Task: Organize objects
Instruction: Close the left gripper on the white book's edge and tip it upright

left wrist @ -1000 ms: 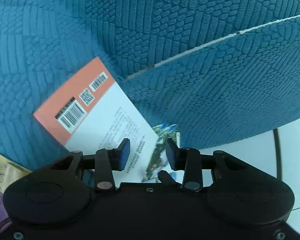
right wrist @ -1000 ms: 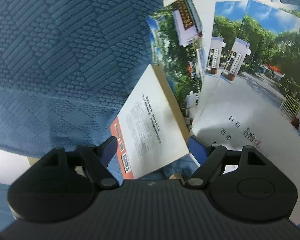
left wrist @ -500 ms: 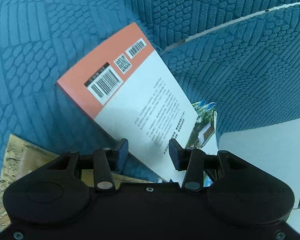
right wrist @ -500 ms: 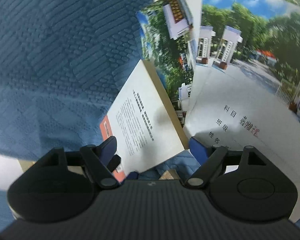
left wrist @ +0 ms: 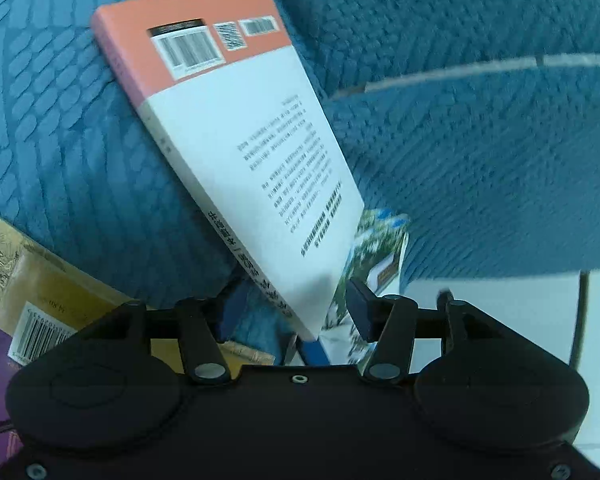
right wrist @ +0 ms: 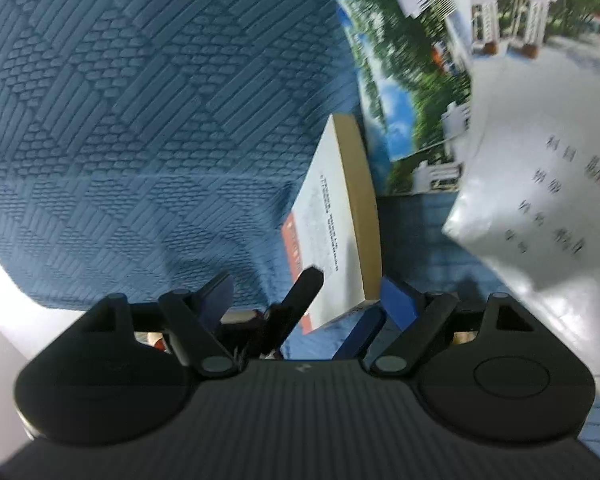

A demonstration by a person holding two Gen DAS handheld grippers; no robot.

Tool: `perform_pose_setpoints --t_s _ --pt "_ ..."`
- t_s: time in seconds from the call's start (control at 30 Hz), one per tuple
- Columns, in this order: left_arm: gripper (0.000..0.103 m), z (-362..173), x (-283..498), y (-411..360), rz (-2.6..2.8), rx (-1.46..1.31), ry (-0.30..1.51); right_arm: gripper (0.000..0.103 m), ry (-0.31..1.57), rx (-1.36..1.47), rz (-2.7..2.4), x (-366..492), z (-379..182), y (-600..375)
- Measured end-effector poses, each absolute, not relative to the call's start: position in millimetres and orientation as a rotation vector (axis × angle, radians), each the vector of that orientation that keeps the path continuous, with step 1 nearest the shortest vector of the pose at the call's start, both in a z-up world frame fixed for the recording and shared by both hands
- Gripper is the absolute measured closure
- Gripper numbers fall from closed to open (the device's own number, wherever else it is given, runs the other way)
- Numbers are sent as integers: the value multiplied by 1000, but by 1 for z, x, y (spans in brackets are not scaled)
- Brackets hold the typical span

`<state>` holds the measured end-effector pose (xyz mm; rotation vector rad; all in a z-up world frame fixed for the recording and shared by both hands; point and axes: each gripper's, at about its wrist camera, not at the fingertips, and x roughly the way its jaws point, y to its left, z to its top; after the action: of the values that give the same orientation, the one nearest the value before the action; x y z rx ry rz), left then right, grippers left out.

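Two spread-fingered grippers, left (left wrist: 294,312), right (right wrist: 308,300), one orange-banded book (left wrist: 236,128), two photo-cover notebooks (right wrist: 440,72).

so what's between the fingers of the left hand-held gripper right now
The near corner of the orange-and-white book sits between the left hand-held gripper fingers, which have just been opening and don't press it. Left wrist view shows it.

The left hand-held gripper (left wrist: 294,312) has just been opening, with the book (left wrist: 256,152) now between its jaws

My feeds are evenly lit with a cool blue cast. Fisheye bending curves both edges. Motion blur smears the left view's blue cloth (left wrist: 480,160) and the right view's photo covers (right wrist: 440,60). Shadows soft.
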<state>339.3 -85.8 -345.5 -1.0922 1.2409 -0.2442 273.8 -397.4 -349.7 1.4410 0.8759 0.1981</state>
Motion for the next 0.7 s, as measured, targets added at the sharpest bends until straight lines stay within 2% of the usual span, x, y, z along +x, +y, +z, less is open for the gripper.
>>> perform_pose_setpoints --t_s 0.2,0.27,0.53,0.7 --pt "69 -365 336 -70 -193 -1296 1196 19 869 1487 243 276 -350 -391" --pt "80 -373 334 -66 -165 -1352 1208 20 872 1481 246 270 -349 -394" --pt "89 -343 334 -66 -178 -1204 1147 21 860 1390 250 277 -337 -392" --pt "89 -322 336 -55 -175 -1138 1125 20 886 1299 257 288 -334 -386"
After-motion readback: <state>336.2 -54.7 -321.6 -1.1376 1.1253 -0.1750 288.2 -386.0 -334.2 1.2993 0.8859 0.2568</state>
